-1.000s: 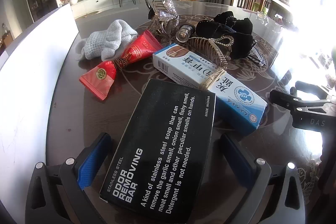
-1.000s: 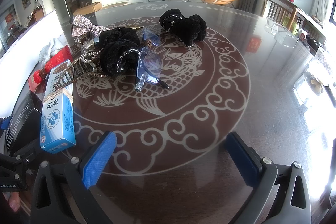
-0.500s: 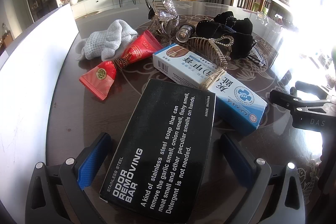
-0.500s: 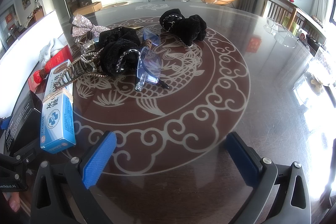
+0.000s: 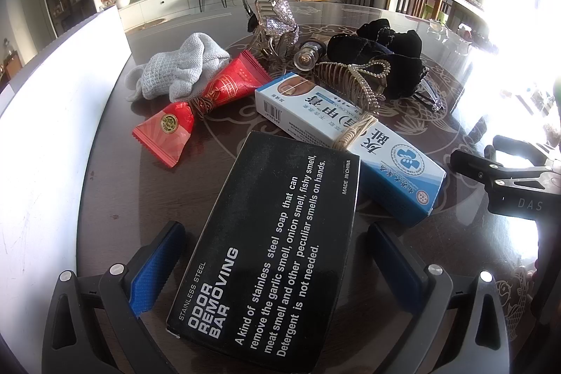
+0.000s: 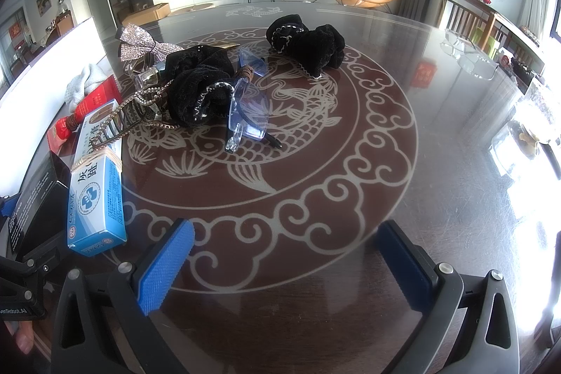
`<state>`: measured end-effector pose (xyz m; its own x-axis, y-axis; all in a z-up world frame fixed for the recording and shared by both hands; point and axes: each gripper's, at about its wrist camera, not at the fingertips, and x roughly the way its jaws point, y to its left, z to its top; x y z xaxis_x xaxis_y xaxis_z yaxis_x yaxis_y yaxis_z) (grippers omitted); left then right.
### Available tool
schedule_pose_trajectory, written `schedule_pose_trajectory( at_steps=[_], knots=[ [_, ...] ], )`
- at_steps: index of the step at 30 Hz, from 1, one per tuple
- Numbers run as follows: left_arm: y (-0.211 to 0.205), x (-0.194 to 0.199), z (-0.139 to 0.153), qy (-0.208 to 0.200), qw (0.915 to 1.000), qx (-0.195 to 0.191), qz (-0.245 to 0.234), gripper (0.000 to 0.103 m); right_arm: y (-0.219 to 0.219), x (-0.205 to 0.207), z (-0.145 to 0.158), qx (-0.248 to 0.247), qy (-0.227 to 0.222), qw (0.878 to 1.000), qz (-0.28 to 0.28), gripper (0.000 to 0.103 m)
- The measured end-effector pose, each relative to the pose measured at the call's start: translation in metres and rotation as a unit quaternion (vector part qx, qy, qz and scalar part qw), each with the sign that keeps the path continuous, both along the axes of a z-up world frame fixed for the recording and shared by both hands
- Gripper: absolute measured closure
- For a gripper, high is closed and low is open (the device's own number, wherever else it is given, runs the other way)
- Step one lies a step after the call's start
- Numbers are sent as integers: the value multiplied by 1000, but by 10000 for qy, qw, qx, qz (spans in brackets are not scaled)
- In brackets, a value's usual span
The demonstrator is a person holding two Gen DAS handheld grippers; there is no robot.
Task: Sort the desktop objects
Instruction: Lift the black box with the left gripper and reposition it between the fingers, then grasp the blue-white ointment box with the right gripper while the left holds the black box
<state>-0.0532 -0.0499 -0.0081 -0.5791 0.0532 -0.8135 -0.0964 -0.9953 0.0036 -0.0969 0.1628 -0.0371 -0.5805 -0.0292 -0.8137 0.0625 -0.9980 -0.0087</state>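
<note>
Tongs in my left hand (image 5: 271,255) stand apart, straddling a black box (image 5: 266,247) without touching it. Just beyond its right corner lies a blue box (image 5: 354,142). My right tongs (image 6: 284,255) stand apart over bare table (image 6: 350,198), clutter ahead-left.

The surface (image 6: 438,114) is dark, glossy and mirror-smooth. The black box (image 5: 266,247) looks like matt cardboard, the blue-white carton (image 5: 350,142) like smoother printed card. The red sachet (image 5: 196,107) is shiny crinkled foil. The grey cloth (image 5: 178,69) is coarse knit, the black scrunchies (image 6: 308,41) plush velvet. The tongs' pads (image 6: 164,269) are blue textured rubber.
</note>
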Motion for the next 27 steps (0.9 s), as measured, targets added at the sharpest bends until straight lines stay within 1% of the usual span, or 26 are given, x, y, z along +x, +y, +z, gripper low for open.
schedule_pose_trajectory(
  at_steps=[5,8,11,12,13,14,15,16,17,22,26,27],
  knots=[
    [0,0,1,0,10000,-6,12,0,0,0,0,1,0,10000,0,0],
    [0,0,2,-14,10000,-7,-59,0,0,0,0,1,0,10000,0,0],
    [0,-7,4,-310,9991,-34,-302,0,0,0,0,1,0,10000,0,0],
    [-2,-11,5,-440,9985,-49,-330,0,0,0,0,1,1,10000,0,0],
    [-4,-13,5,-475,9984,-48,-300,0,0,0,0,1,1,10000,0,0],
    [-7,-15,7,-452,9987,-19,-229,8,0,0,0,1,1,10000,0,0],
    [-11,-15,10,-377,9992,-10,-137,24,0,1,0,1,0,10000,-1,0],
    [-12,-16,13,-346,9993,18,-140,31,0,0,0,1,1,10000,0,0],
    [-13,-15,15,-315,9993,62,-183,45,0,0,0,1,1,10000,0,0],
    [-19,-7,18,-325,9991,236,-127,46,0,0,0,3,0,10000,0,0],
    [-28,9,18,-364,9981,501,31,46,0,-1,0,-34,-5,10000,5,0],
    [-30,14,16,-368,9978,543,31,46,-1,-4,2,-71,-104,9999,86,0]
  ],
)
